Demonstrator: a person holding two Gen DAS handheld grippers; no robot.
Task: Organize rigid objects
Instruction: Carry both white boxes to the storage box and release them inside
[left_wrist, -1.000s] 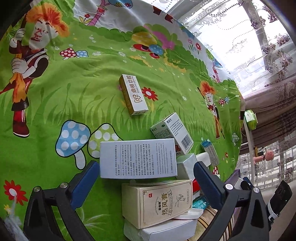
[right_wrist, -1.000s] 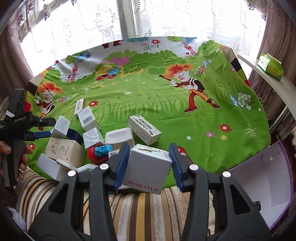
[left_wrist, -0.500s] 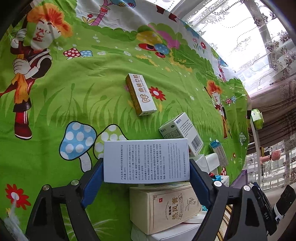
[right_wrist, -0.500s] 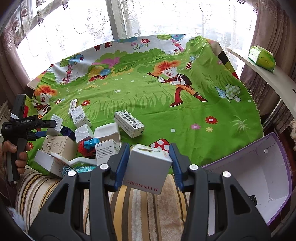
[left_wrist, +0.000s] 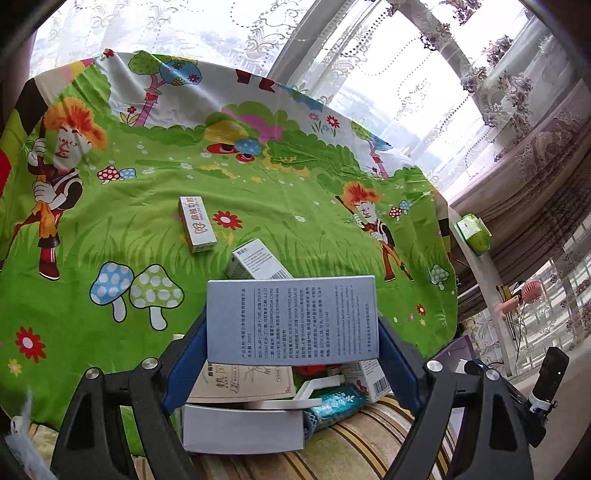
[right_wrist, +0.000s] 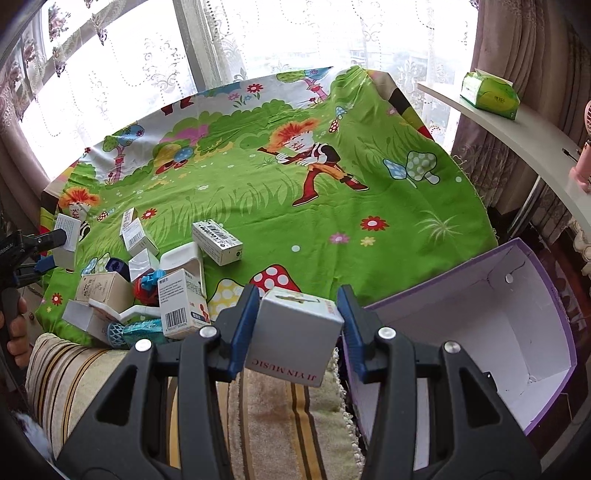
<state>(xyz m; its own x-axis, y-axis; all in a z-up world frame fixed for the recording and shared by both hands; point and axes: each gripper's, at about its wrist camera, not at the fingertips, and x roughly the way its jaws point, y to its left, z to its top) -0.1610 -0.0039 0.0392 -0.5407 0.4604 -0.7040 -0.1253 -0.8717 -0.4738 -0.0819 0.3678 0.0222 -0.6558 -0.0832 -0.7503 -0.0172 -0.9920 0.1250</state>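
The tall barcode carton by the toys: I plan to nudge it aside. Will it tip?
Probably. The barcode carton stands upright on a small end, so a high push likely topples it. It looks like light cardboard and may slide toward the blue toy beside it.

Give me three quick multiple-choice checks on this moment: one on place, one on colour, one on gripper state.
1. Where is the open storage box?
A. right of the right gripper
B. on the shelf
C. among the carton pile

2. Which colour is its outside?
A. green
B. purple
C. red

3. What is the left gripper doing?
A. hanging open
B. clamping a blue-grey carton
C. holding a toy

Answers: 1 A, it sits past the cloth's edge; 2 B, purple rim and wall; 3 B, both pads press the carton's ends.
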